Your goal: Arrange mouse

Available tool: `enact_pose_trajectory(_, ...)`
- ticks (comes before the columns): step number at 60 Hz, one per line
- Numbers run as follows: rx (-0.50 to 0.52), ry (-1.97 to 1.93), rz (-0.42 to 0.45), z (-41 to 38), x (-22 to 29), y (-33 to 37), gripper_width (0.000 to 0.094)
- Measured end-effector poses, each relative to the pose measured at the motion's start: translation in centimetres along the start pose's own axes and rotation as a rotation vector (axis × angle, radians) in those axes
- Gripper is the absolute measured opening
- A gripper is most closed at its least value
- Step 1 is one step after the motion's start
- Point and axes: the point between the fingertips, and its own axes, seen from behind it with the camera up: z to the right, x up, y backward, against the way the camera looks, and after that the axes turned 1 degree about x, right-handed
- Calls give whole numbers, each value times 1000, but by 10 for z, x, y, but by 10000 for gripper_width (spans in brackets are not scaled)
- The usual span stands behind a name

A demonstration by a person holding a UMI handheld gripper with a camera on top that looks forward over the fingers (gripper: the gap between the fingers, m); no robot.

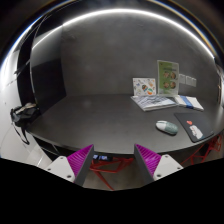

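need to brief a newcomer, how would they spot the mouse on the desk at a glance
Start at the dark desk, then go to the papers lying toward its right end. Just nearer than them lies the mouse, beyond the open tool: a small, pale, rounded oval, unlike the flat sheets around it.

Dark table (pixel 95 115): mouse (pixel 166 127) on it, papers (pixel 160 100) just behind mouse, small flat item (pixel 193 130) beside mouse.
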Motion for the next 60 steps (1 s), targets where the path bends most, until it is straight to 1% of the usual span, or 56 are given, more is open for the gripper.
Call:
enact_pose_trajectory(4,-38,11,4,20,1,2,835)
enact_pose_trajectory(12,-116,34,17,84,2,-1,832)
enact_pose_trajectory(25,-185,126,22,225,11,-38,832)
enact_pose_trajectory(28,-177,144,-4,249,7,-52,829)
enact_pose_trajectory(30,-154,151,-16,258,5,-61,831)
enact_pose_trajectory(37,-25,175,-51,265,-4,-93,834)
enact_pose_trajectory(38,-7,175,-44,263,-2,-97,838)
enact_pose_trajectory(39,10,170,-32,262,2,-102,821)
enact_pose_trajectory(42,42,166,-39,257,7,-112,813)
enact_pose_trajectory(49,72,104,-67,259,18,-141,822)
enact_pose_trajectory(55,52,83,-72,271,30,-162,805)
enact_pose_trajectory(60,42,78,-92,275,37,-171,750)
